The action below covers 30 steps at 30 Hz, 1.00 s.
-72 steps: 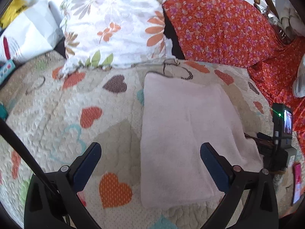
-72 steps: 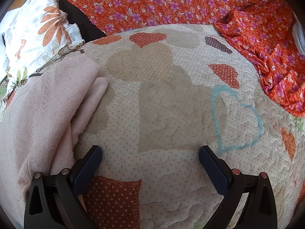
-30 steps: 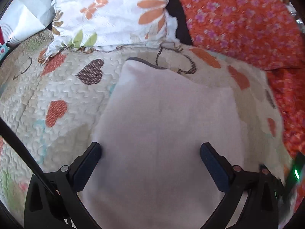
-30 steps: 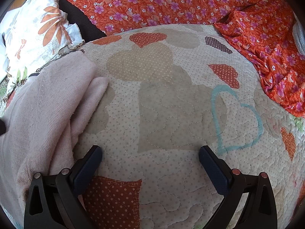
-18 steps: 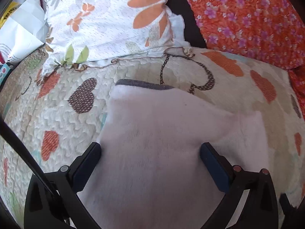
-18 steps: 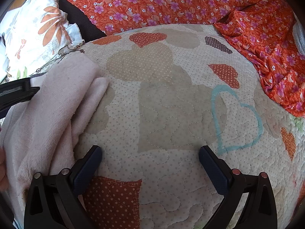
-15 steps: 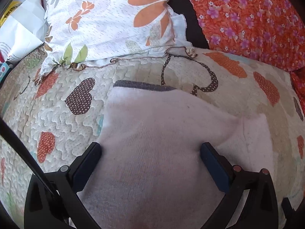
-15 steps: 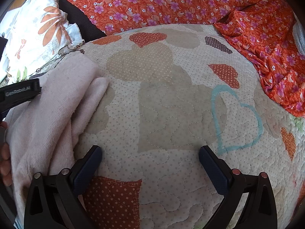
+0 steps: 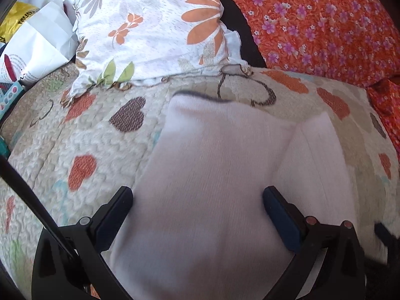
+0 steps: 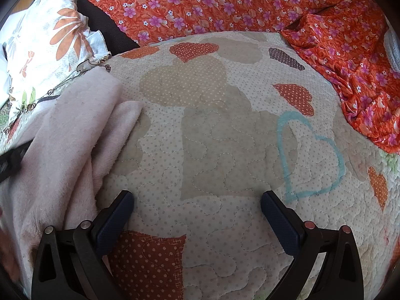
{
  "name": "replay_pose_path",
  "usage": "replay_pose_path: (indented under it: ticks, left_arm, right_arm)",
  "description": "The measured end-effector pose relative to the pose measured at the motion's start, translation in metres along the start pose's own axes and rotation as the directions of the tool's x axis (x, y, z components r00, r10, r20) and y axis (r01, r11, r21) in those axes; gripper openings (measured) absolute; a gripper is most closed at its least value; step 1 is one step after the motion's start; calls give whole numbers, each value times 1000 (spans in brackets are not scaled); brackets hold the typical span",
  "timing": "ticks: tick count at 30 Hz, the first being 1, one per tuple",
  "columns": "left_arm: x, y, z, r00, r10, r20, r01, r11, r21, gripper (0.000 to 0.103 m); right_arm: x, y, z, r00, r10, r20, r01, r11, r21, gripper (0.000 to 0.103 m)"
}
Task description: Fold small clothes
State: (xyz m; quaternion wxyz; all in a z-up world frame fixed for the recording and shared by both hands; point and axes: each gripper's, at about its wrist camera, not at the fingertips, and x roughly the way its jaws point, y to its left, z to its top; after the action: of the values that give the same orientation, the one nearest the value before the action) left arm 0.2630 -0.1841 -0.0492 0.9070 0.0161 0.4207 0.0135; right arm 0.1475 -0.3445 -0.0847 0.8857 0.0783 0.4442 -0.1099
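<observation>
A folded pale pink garment (image 9: pixel 220 175) lies on the heart-patterned quilt (image 9: pixel 82 135), with a dark trim at its far edge. My left gripper (image 9: pixel 197 200) is open, its two fingers spread over the garment's near part. In the right wrist view the same garment (image 10: pixel 67 145) lies at the left with a second fold layer showing. My right gripper (image 10: pixel 197 205) is open and empty over bare quilt (image 10: pixel 225 130), just right of the garment. A bit of the left gripper's black body (image 10: pixel 12 160) shows at the left edge.
A white floral pillow (image 9: pixel 155 30) lies behind the garment. Orange floral fabric (image 10: pixel 225 2) covers the back and right side. White paper and a yellow bag (image 9: pixel 32 40) sit at the far left. A black strap (image 9: pixel 30 195) crosses the left wrist view.
My left gripper moved in over the garment, then drew back a little and lifted in the last half second. The top layer has shifted, baring a second layer on the right. My right gripper stayed still.
</observation>
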Motion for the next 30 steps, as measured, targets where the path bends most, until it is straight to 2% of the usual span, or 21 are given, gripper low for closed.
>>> replay_pose_path:
  ticks: [6, 12, 15, 21, 24, 27, 30]
  left_arm:
    - [-30, 17, -25, 999, -32, -40, 31, 999, -32, 103]
    - [-71, 1, -47, 998, 28, 57, -31, 998, 55, 103]
    - [-76, -8, -46, 998, 2, 62, -6, 997, 71, 103]
    - [-55, -22, -3, 995, -93, 27, 93, 996, 4, 103]
    - [-32, -33, 13, 996, -89, -15, 89, 996, 7, 103]
    - [-9, -37, 9, 993, -84, -77, 84, 996, 0, 103]
    - [-13, -38, -9, 996, -75, -51, 78, 995, 63, 103]
  right_arm:
    - [0, 0, 0, 1000, 0, 0, 0, 1000, 0, 103]
    - [0, 0, 0, 1000, 0, 0, 0, 1000, 0, 103]
    - [0, 0, 0, 1000, 0, 0, 0, 1000, 0, 103]
    - [0, 0, 0, 1000, 0, 0, 0, 1000, 0, 103]
    - [0, 0, 0, 1000, 0, 0, 0, 1000, 0, 103]
    - [0, 0, 0, 1000, 0, 0, 0, 1000, 0, 103]
    - [0, 0, 0, 1000, 0, 0, 0, 1000, -1, 103]
